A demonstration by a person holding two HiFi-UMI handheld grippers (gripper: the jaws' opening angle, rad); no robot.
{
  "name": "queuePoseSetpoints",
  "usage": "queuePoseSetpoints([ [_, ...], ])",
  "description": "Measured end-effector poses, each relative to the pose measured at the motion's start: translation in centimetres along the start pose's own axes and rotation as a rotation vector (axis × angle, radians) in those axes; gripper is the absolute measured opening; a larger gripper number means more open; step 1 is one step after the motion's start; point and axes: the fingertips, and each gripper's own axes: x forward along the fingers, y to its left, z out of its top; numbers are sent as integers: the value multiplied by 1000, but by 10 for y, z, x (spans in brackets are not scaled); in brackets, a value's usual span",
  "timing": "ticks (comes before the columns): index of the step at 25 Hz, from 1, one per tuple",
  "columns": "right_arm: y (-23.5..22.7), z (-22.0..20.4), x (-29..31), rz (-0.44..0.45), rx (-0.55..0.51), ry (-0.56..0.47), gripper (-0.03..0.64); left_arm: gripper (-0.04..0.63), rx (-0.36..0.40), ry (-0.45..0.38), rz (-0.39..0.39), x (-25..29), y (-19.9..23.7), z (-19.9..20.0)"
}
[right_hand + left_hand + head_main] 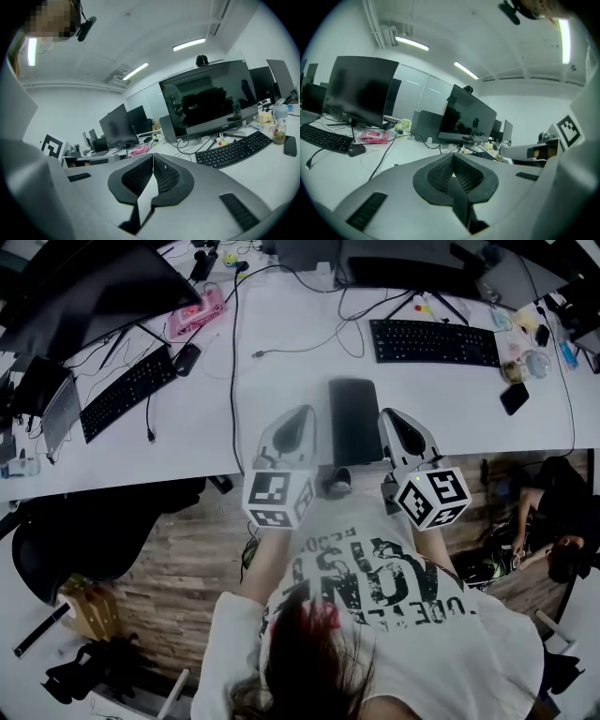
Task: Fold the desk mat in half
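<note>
Mat: the dark desk mat (pixel 354 418) lay flat on the tabletop (pixel 281 343), between both pairs of fingers.
Left fingers (pixel 438 174): together, empty.
Right fingers (pixel 138 177): together, empty.
Handling: probably light, soft, floppy; pinch near corners.

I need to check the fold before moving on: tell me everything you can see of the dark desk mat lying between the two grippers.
The desk mat is a dark, matte, narrow rectangle with rounded corners. It lies flat on the white desk, its long side running away from the person and its near end close to the front edge. The left gripper and right gripper flank it, both shut on nothing. From above I cannot tell whether it is doubled over or single-layered.
</note>
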Motion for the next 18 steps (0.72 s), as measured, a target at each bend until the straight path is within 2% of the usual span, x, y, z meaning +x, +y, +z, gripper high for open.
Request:
queuePoseSetpoints([
  [7,15,6,15,39,-23,-1,2,2,-1,-73,99,-29,30,16],
  [18,34,9,25,70,-63,-3,2,2,-18,-130,197,-70,59,25],
])
